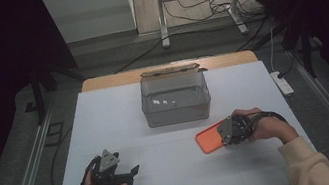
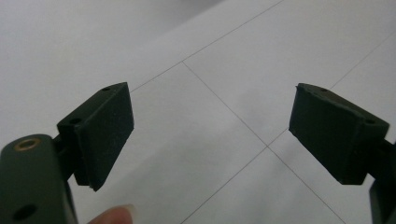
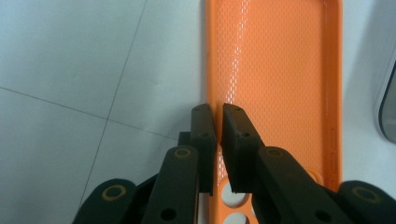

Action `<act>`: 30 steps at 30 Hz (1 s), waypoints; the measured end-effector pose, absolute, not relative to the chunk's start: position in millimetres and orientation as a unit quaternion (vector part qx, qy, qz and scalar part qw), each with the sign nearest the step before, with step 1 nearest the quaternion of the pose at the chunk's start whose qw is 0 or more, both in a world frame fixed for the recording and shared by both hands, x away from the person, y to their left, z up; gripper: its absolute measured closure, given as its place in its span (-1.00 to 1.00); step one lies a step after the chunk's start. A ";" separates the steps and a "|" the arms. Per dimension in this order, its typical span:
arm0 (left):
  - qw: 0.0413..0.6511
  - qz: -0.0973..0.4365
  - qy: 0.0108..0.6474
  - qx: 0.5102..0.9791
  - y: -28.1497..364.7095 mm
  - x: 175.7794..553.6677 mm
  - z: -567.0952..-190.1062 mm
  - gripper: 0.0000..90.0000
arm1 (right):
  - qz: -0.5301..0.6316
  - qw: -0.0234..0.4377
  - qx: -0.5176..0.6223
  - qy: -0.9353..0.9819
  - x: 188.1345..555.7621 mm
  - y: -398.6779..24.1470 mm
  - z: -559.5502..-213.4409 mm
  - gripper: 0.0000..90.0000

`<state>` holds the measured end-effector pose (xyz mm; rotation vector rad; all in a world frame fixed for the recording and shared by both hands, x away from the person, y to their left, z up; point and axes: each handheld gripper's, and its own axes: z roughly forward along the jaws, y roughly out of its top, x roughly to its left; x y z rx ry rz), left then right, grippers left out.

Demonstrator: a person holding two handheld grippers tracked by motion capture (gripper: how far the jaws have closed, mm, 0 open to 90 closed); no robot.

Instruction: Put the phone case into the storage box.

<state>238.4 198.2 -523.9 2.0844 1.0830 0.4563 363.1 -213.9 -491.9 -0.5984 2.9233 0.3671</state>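
Risks first.
- Thin, soft-looking side wall as the only purchase: likely to buckle or peel out from between the pads on lifting.
- Grip set far toward one end, near the round cut-outs (image 3: 232,196), not at the middle: probable sag or swing of the long free end, then a drop back onto the white table (image 1: 120,115).
- Possible snag of the drooping end against the wall of the clear bin (image 1: 178,113) on any carry that way, given the bin just beyond.
- Little risk from the left side: well apart from the work.

Positions.
- Orange phone case (image 3: 275,70) flat on the table, open side up, at the right front, just short of the bin's near right corner.
- Right gripper (image 3: 217,112) clenched on the case's long side wall, one pad outside, one inside the shell, only a sliver of orange between them; rest of the case stretching straight ahead of the jaws in the right gripper view.
- In the high view, same gripper (image 1: 230,132) over the case's right end, hand behind it.
- Left gripper (image 2: 210,126) released, jaws wide, nothing between them but bare table; resting at the left front.
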 end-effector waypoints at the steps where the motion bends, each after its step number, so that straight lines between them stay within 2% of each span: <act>1: 0.365 0.177 0.422 0.811 198.2 238.4 -523.9 -0.68 | 0.123 0.067 -0.199 0.970 363.2 -213.5 -492.1 0.86; 30: 0.368 0.174 0.423 0.809 199.6 238.1 -523.8 -0.68 | 0.120 0.073 -0.208 0.968 361.2 -213.8 -489.0 0.93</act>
